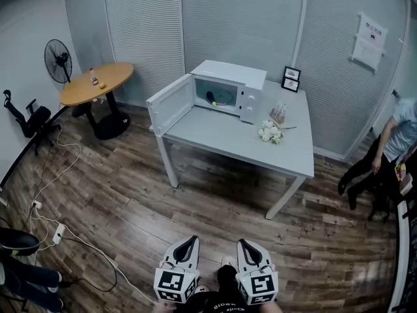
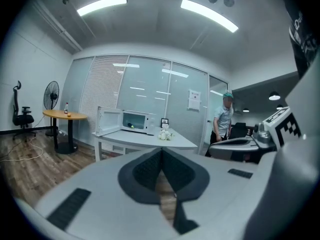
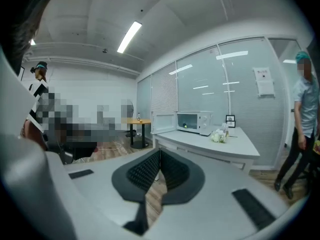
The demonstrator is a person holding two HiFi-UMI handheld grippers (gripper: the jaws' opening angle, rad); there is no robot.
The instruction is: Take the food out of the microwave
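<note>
A white microwave (image 1: pixel 228 85) stands at the back of a white table (image 1: pixel 260 150), its door (image 1: pixel 171 103) swung wide open to the left. Inside sits a dark and yellow-green piece of food (image 1: pixel 218 98), too small to make out. Both grippers are far from the table, low at the near edge of the head view. My left gripper (image 1: pixel 192 241) and right gripper (image 1: pixel 242 243) sit side by side, both shut and empty. The left gripper view shows closed pads (image 2: pixel 161 153) with the microwave (image 2: pixel 134 121) distant. The right gripper (image 3: pixel 159 153) also faces the distant microwave (image 3: pixel 192 122).
White flowers (image 1: pixel 269 132) and a small photo frame (image 1: pixel 291 79) are on the table right of the microwave. A round wooden table (image 1: pixel 96 83), a fan (image 1: pixel 58 60) and floor cables (image 1: pixel 52 175) lie left. A person (image 1: pixel 391 142) stands at right.
</note>
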